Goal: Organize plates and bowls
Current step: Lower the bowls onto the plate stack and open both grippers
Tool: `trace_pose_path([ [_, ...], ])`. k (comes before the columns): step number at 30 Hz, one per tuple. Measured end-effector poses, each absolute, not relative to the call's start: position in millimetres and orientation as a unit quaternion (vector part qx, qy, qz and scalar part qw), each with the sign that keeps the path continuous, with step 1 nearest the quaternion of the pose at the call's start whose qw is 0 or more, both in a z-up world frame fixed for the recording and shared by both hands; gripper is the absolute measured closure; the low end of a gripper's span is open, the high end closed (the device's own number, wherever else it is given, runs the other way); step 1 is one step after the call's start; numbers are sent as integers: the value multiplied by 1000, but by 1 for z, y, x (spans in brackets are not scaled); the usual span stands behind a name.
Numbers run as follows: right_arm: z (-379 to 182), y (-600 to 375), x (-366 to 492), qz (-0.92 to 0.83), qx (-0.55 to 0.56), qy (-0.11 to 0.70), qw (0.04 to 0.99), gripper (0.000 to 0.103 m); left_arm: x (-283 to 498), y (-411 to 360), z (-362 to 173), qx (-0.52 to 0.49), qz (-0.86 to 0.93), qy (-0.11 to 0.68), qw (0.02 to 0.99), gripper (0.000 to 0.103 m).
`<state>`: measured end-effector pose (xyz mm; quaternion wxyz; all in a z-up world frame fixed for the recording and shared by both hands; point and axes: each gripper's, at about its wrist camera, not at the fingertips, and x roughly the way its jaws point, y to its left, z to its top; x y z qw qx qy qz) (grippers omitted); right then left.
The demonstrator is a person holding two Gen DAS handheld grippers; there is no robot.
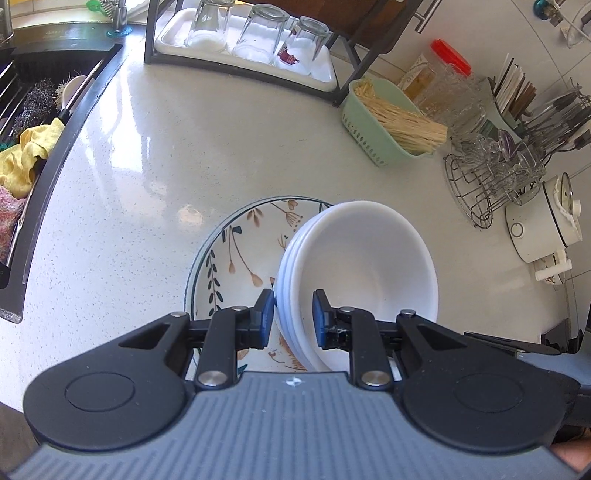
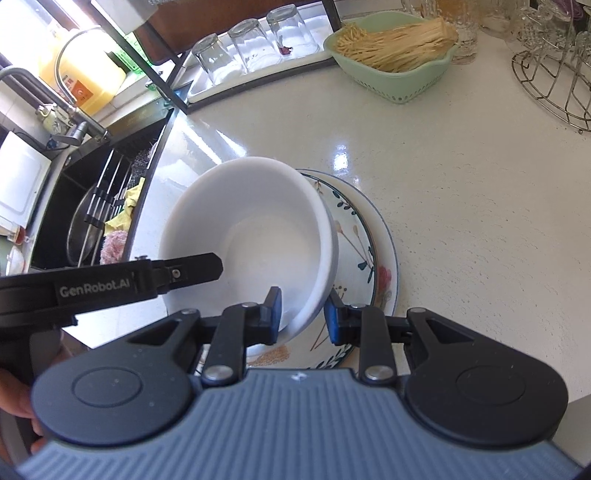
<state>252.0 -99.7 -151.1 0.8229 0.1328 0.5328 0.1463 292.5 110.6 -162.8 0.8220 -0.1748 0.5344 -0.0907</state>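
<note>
At nine o'clock in the left wrist view a dark sink (image 1: 55,96) holds a crumpled yellow cloth (image 1: 27,155). At twelve o'clock three clear upturned drinking glasses (image 1: 258,33) stand on a white tray (image 1: 325,75) inside a dark metal rack. Toward two o'clock a pale green plastic basket (image 1: 373,136) holds a bundle of pale wooden sticks, and at three o'clock is a wire stand (image 1: 476,184) with glassware.

The stack of white round bowls (image 1: 358,258) sits at the centre, over the right part of a round floral-patterned plate (image 1: 236,251) that lies on the speckled white countertop (image 1: 147,166). The left gripper (image 1: 293,317) straddles the stack's near-left rim, one blue pad outside and one inside. The outer pad lies against the rims; the inner pad's contact is hard to read, so whether it is clenched I cannot tell.

In the right wrist view, the left gripper's black finger reaches in from nine o'clock over the bowl. The right gripper (image 2: 304,317) brackets the stack's near-right rim at six o'clock; a small gap shows beside the outer pad, so its hold cannot be told either.
</note>
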Motion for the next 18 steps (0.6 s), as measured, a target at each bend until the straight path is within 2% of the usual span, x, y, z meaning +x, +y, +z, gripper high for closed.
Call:
trace_pose_path([
  [8,-157,-100,254,144,137,537,820,74,295,110,-171,-176,-85,549,813,78],
  [9,-156,-99,255,143,140,538,819,74,296,109,-172,-175,-84,550,812,76],
  [11,-154,-99,256,142,142,538,819,74,295,109,-173,-183,-86,551,809,63],
  [13,-152,-98,256,141,136,536,821,73,295,110,-171,-185,-85,549,810,59],
  [16,-146,-100,253,134,126,525,831,67,293,113,-162,-181,-82,539,818,57],
  [18,-143,-102,251,131,119,522,835,68,293,116,-158,-186,-80,536,820,57],
])
